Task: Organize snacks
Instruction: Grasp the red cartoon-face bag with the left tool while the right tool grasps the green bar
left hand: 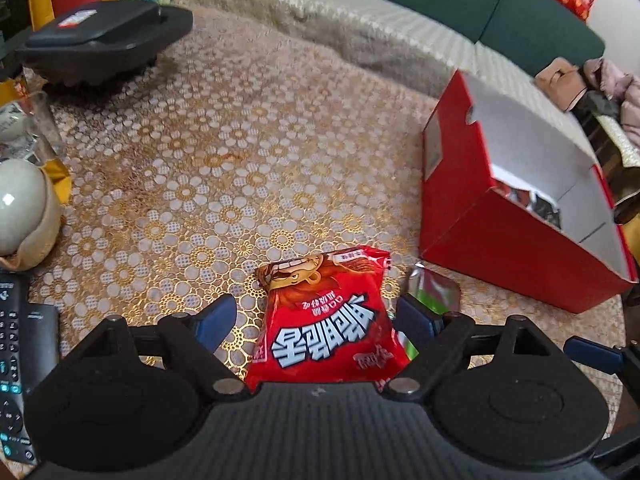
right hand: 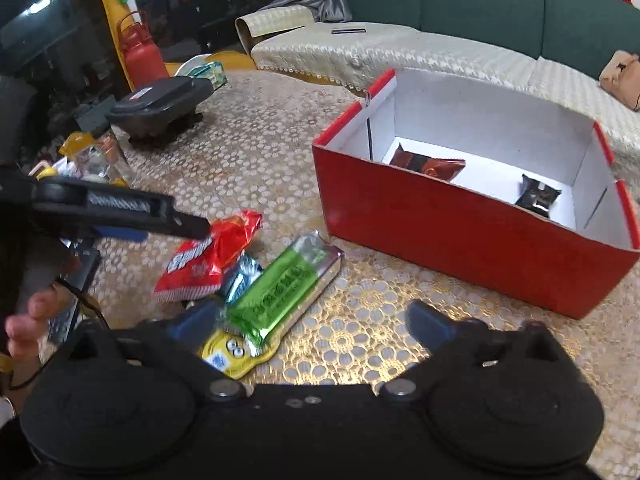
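Observation:
A red snack bag (left hand: 328, 320) lies on the table between the open blue fingers of my left gripper (left hand: 316, 320); the fingers stand apart from its sides. It also shows in the right wrist view (right hand: 208, 256), with the left gripper (right hand: 120, 212) above it. A green and silver packet (right hand: 284, 288) (left hand: 434, 290), a blue wrapper (right hand: 244, 272) and a yellow packet (right hand: 228, 356) lie beside it. My right gripper (right hand: 316, 320) is open and empty above the green and yellow packets. The red box (right hand: 460, 232) (left hand: 500, 236) holds two dark packets (right hand: 428, 164).
A black appliance (left hand: 104, 40) stands at the far left of the table. A ceramic jar (left hand: 22, 216), a glass (left hand: 24, 128) and a remote control (left hand: 12, 360) sit along the left edge. A sofa (right hand: 440, 56) runs behind the table.

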{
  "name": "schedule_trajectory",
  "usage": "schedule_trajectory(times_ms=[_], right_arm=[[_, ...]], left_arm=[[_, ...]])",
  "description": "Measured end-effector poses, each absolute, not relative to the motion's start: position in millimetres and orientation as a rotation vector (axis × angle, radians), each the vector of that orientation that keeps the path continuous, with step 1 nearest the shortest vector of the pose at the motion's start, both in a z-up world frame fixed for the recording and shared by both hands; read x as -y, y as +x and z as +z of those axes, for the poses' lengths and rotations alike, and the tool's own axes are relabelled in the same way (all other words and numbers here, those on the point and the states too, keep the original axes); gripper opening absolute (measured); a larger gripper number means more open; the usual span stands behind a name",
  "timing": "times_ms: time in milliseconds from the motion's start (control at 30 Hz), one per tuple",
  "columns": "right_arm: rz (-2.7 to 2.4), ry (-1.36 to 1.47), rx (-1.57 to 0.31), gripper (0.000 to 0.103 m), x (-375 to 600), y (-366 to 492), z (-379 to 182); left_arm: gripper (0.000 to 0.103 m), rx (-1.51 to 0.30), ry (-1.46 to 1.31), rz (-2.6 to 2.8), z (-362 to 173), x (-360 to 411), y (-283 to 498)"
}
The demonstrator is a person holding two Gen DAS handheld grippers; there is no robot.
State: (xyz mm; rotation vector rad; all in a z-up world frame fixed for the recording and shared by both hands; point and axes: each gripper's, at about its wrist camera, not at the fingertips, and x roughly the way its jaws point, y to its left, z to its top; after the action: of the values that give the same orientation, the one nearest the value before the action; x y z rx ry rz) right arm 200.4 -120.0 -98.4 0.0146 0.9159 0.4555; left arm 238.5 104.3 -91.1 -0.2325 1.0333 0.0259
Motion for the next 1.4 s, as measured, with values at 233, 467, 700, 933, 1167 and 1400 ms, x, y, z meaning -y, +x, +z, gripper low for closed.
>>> schedule_trajectory(times_ms=[233, 467, 700, 933, 1167, 1400], right_arm=[[0.460, -0.017, -0.946, 0.102, 95.8, 225.4, -117.0], [0.445, 0.000, -1.006, 0.101, 80.6, 241.4, -131.1], [0.355, 0.031, -1.032, 0.092, 69.4, 249.7, -140.5], [0.268, 0.085, -1.035, 0.072, 63.3, 255.1, -145.9], [0.245, 0.015, -1.002, 0.049, 48.6, 248.3, -147.6], [0.238, 0.039, -0.977, 0.043, 57.0, 244.4, -143.5]], left_arm=[[0.087, -1.106, -0.249, 0.045, -116.4, -107.4, 260.0], [0.087, -1.144, -0.324, 0.018, -128.9, -118.7, 262.6], [0.084, -1.098, -0.377, 0.036, -132.0, -131.7, 255.7], [0.077, -1.061, -0.432, 0.045, -131.2, -137.0, 250.0], [0.075, -1.051, -0.436, 0.054, -129.5, -138.2, 244.9], [0.074, -1.044, -0.438, 0.065, -127.1, -139.5, 239.9]])
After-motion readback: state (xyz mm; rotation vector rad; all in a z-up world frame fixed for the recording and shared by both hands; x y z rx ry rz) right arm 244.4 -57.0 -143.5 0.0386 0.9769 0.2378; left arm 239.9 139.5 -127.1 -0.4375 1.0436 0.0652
